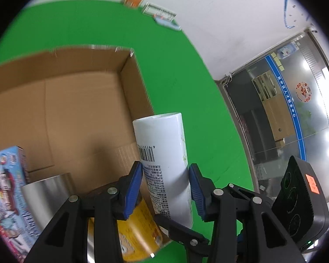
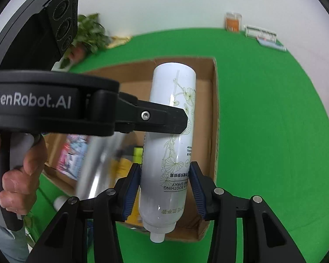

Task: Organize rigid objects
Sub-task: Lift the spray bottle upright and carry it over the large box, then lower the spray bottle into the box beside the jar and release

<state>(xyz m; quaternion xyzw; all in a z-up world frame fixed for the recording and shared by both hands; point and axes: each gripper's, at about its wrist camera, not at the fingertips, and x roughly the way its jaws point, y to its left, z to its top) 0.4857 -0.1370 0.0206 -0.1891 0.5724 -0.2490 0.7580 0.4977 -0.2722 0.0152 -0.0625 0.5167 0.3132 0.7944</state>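
While both grippers clamp same white spray bottle (image 2: 168,144), bottle hangs over right part of open cardboard box (image 1: 83,100), nozzle end toward right-wrist camera. Left gripper (image 1: 165,188): blue pads pressed on bottle's printed side. Right gripper (image 2: 165,186): pads clenched on lower body. Inside box: silver can (image 1: 44,195), yellow can (image 1: 136,230), colourful carton (image 1: 6,197) at left wall. Box sits on green cloth (image 1: 175,76). Person's hand (image 2: 22,175) grips left handle beside box. Beyond box, at cloth's far edge: orange container (image 2: 232,22).
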